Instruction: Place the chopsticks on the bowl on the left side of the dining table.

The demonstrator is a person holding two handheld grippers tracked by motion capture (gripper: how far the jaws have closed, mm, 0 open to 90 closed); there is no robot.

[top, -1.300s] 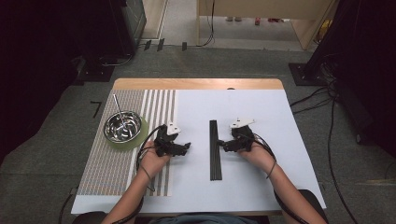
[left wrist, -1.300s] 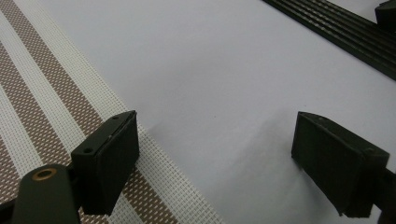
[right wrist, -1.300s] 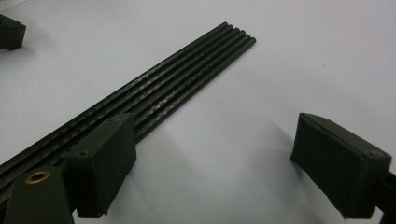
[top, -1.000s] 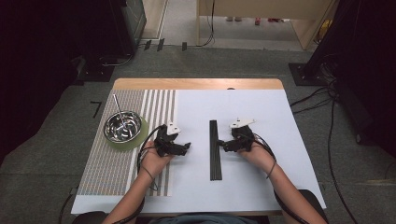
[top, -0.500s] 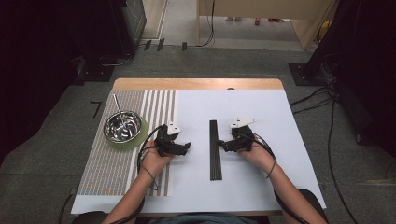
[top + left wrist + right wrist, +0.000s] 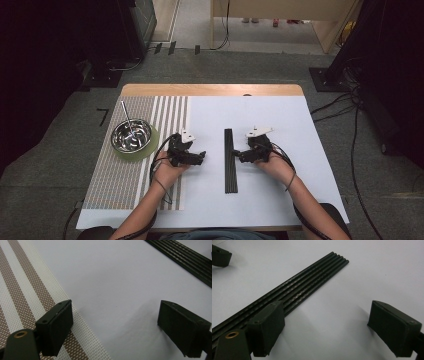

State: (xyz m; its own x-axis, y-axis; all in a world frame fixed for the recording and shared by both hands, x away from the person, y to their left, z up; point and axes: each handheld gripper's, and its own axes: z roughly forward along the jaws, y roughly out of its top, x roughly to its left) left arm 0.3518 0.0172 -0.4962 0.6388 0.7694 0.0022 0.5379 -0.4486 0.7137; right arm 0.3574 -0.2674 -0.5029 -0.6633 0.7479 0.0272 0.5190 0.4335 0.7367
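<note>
A row of several thin black rods (image 6: pixel 229 160) lies side by side in the middle of the white table, running front to back. My left gripper (image 6: pixel 200 157) rests on the table just left of them, at the striped mat's edge, pointing at them. Its jaws stand wide open over bare white surface (image 6: pixel 115 330), with the rods (image 6: pixel 185 260) farther off. My right gripper (image 6: pixel 238 156) rests just right of the rods and points left. It is open too (image 6: pixel 327 330), with one jaw beside the rods (image 6: pixel 304 285) and nothing between the jaws.
A brown-and-white striped mat (image 6: pixel 125 165) covers the table's left part. On it a steel bowl (image 6: pixel 131 135) sits on a green disc, with a thin metal stick leaning out of it. The left gripper's jaw tip (image 6: pixel 220 256) shows beyond the rods.
</note>
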